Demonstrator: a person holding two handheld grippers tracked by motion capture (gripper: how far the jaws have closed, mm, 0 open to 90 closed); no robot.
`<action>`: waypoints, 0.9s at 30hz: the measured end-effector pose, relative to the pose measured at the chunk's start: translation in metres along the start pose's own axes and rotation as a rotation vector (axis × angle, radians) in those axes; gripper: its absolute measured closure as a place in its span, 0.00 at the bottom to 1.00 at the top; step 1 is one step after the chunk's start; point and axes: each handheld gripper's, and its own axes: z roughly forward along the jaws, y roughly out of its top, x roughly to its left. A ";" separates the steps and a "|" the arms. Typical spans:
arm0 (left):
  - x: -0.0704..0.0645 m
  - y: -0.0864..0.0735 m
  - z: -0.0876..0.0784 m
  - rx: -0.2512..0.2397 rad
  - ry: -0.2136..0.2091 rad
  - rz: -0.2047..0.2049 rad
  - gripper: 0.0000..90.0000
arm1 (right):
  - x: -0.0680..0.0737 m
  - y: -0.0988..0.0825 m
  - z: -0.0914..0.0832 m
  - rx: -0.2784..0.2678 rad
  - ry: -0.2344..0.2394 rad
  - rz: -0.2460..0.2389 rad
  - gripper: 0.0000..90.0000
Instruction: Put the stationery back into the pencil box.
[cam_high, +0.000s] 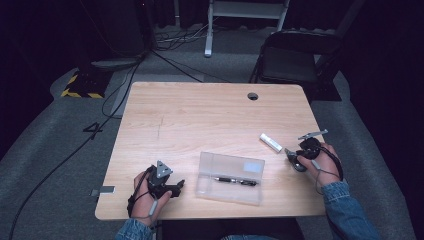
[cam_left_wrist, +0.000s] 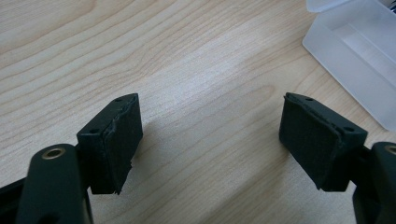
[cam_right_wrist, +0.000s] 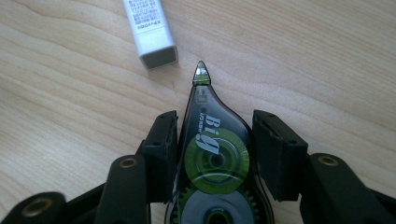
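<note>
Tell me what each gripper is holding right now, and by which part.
The right gripper pinches the correction tape dispenser across its wide body at the green wheel. The left gripper stands open, holding nothing.
</note>
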 end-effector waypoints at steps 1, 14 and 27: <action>0.000 0.000 0.000 0.000 0.000 0.000 0.24 | 0.000 0.000 0.000 -0.003 -0.002 -0.002 0.59; 0.000 0.000 0.000 0.000 0.000 0.000 0.24 | -0.001 0.002 -0.009 -0.022 0.014 0.006 0.59; 0.000 0.000 0.000 0.000 0.000 0.000 0.24 | 0.009 0.010 -0.031 -0.079 0.035 -0.020 0.60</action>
